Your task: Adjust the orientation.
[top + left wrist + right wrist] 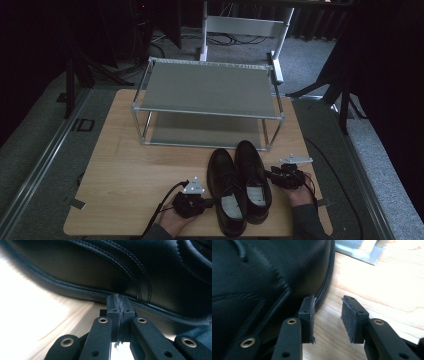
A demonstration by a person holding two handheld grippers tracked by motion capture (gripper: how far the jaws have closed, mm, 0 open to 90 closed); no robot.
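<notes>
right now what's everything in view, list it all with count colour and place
shoes: two, black leather, side by side at the table's near edge
rack: one, silver metal, two shelves, far half of the table
table: one, light wood
white frame: one, on the floor behind the rack
left hand-held gripper: one, black, jaws shut, at the left shoe's side
right hand-held gripper: one, black, jaws open, beside the right shoe
</notes>
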